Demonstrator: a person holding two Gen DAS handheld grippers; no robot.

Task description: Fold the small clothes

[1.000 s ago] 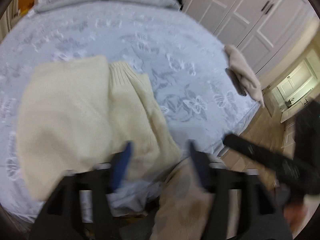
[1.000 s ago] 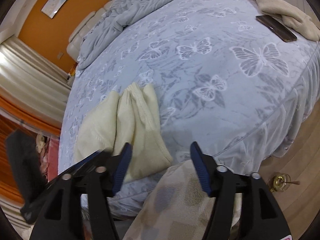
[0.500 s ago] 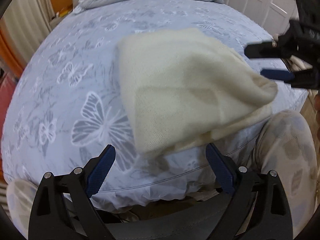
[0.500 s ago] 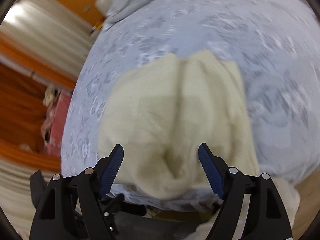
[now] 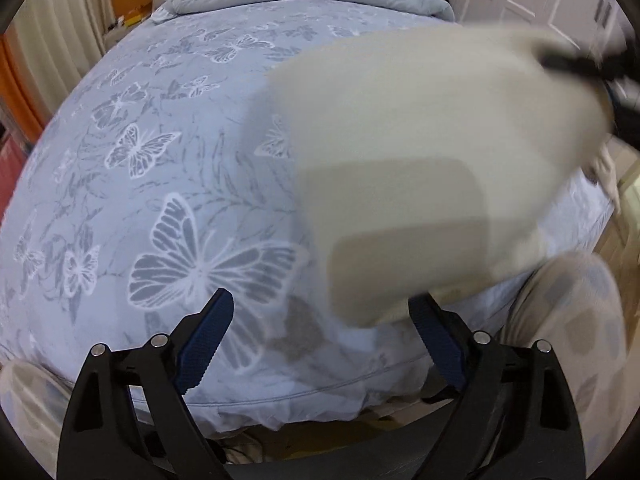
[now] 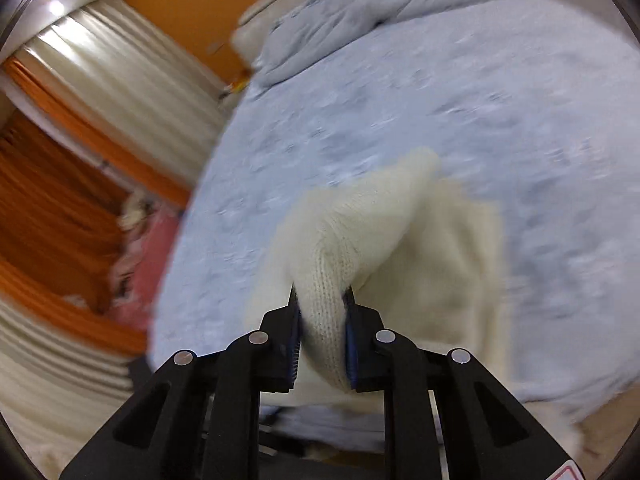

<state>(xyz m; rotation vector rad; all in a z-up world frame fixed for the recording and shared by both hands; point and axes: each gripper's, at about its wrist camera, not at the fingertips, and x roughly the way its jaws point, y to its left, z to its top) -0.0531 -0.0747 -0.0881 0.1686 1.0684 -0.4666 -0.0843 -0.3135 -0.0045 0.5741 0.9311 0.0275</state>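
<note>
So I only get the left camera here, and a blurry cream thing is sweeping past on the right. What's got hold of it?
Observer: The right tool has. Its two blue pads are clamped on a fold of the cream knitted sweater.
Visitor: Is all of it in the air?
Observer: I can't tell. In the right view the rest of it trails away toward the butterfly bedspread, but that view is blurred.
Visitor: What is beside the bed on that side?
Observer: Orange curtains and something pink and blurred at the bed's edge.
</note>
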